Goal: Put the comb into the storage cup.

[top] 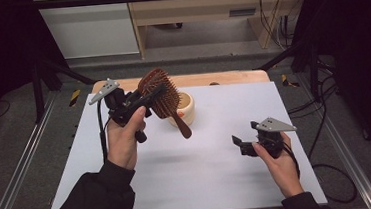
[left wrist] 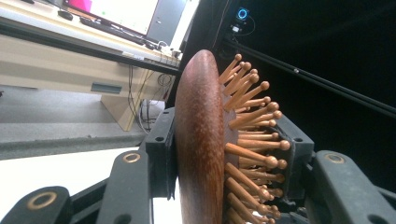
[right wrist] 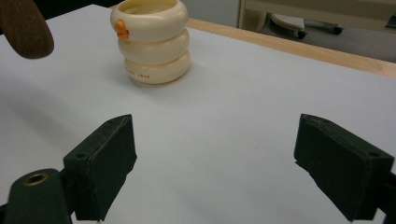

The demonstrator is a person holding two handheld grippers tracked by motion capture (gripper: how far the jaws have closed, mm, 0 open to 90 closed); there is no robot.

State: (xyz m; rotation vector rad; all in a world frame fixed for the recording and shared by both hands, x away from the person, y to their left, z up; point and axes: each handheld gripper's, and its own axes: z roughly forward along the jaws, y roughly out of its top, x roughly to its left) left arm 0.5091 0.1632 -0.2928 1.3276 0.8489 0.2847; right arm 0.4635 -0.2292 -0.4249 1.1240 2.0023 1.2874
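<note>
A brown wooden hairbrush (top: pixel 161 94) with pegged bristles is held up above the table, its handle pointing down and right. My left gripper (top: pixel 153 93) is shut on the brush head; in the left gripper view the jaws press the smooth back and the bristle side of the hairbrush (left wrist: pixel 205 154). A cream ribbed cup (top: pixel 187 107) with an orange mark stands on the white table top just behind the brush, also seen as the cup (right wrist: pixel 150 39). My right gripper (top: pixel 240 145) hovers low over the table at the right, open, nothing between its fingers (right wrist: pixel 103 163).
The white table top (top: pixel 213 162) has a wooden strip (top: pixel 221 77) along its far edge. Metal frame rails run down both sides. A wooden desk and cables stand on the floor beyond the table. The brush handle tip (right wrist: pixel 25 28) hangs at the top left of the right gripper view.
</note>
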